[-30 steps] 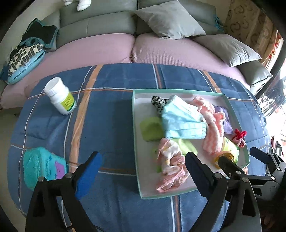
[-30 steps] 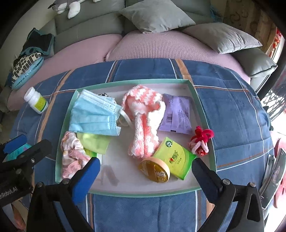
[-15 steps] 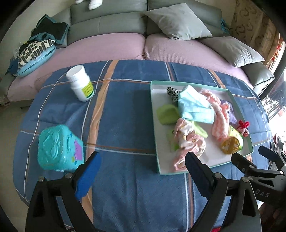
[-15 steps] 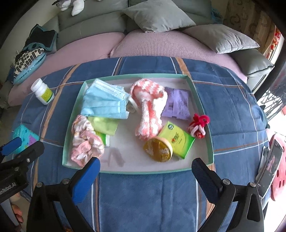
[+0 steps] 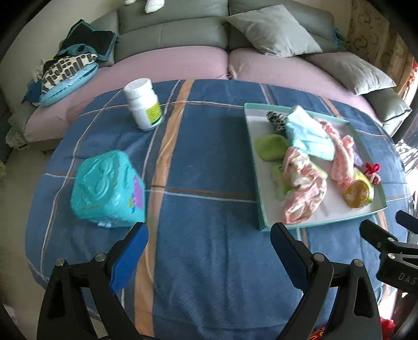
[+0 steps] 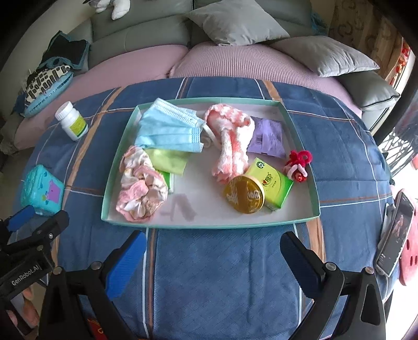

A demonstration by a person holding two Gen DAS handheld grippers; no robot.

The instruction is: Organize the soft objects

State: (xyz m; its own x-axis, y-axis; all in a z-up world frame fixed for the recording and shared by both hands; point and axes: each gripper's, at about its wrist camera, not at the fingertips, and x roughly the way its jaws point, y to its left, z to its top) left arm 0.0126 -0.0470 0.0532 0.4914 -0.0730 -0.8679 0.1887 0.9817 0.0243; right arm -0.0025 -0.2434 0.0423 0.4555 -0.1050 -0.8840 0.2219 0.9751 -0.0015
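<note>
A teal-rimmed white tray (image 6: 300,136) (image 5: 252,146) sits on the blue plaid cloth. In it lie a blue face mask (image 6: 169,129) (image 5: 307,137), a pink-and-white knit sock (image 6: 231,143), a pink scrunchie (image 6: 141,187) (image 5: 303,188), a green cloth (image 6: 168,162) (image 5: 270,146), a purple sachet (image 6: 267,137), a red knot ornament (image 6: 297,166), a gold tin (image 6: 244,194) and a green packet (image 6: 274,183). My left gripper (image 5: 209,259) is open and empty, left of the tray. My right gripper (image 6: 214,261) is open and empty, in front of the tray.
A white pill bottle (image 5: 143,107) (image 6: 71,124) and a teal tissue pack (image 5: 109,188) (image 6: 41,191) stand on the cloth left of the tray. A phone (image 6: 394,232) lies at the right edge. A sofa with grey cushions (image 6: 235,23) is behind.
Both grippers have pulled back from the tray. The left one has also swung left, so the tissue pack and bottle now sit nearer the middle of its view. Both stay open.
</note>
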